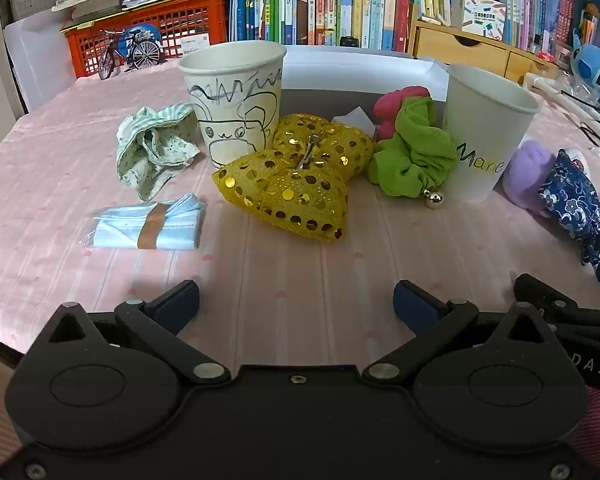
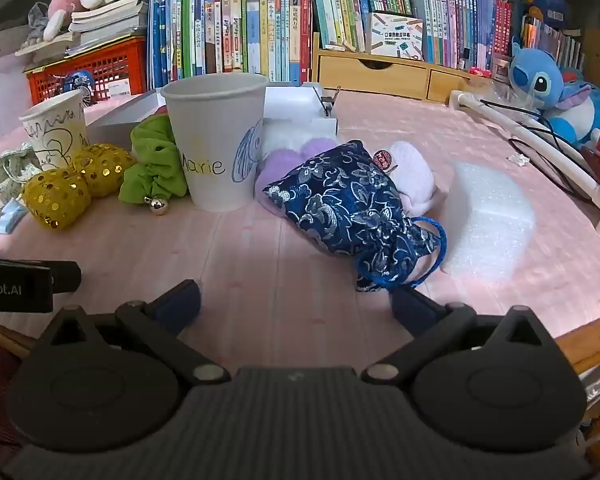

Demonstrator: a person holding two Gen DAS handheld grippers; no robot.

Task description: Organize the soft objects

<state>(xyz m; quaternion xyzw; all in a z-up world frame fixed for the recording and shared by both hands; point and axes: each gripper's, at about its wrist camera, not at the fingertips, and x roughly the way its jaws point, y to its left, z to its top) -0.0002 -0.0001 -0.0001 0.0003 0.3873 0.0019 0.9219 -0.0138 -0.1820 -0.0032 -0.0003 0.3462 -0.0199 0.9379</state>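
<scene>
My left gripper (image 1: 296,300) is open over bare pink cloth, short of a yellow sequin bow (image 1: 296,176). Left of the bow lie a banded stack of blue masks (image 1: 148,224) and a crumpled green-patterned cloth (image 1: 152,148). A green scrunchie (image 1: 412,152) with a bell and a pink scrunchie (image 1: 396,100) lie between two paper cups, a doodled one (image 1: 236,96) and one lettered Marie (image 2: 216,144). My right gripper (image 2: 296,300) is open too. A blue brocade drawstring pouch (image 2: 352,208) lies just ahead of its right finger, on a purple plush (image 2: 276,168).
A white box (image 1: 364,72) stands behind the cups. A white foam sheet (image 2: 488,220) lies right of the pouch, with white tubing (image 2: 540,136) and a blue plush toy (image 2: 556,92) beyond. Books, a red crate (image 1: 148,36) and a wooden drawer unit (image 2: 380,74) line the back.
</scene>
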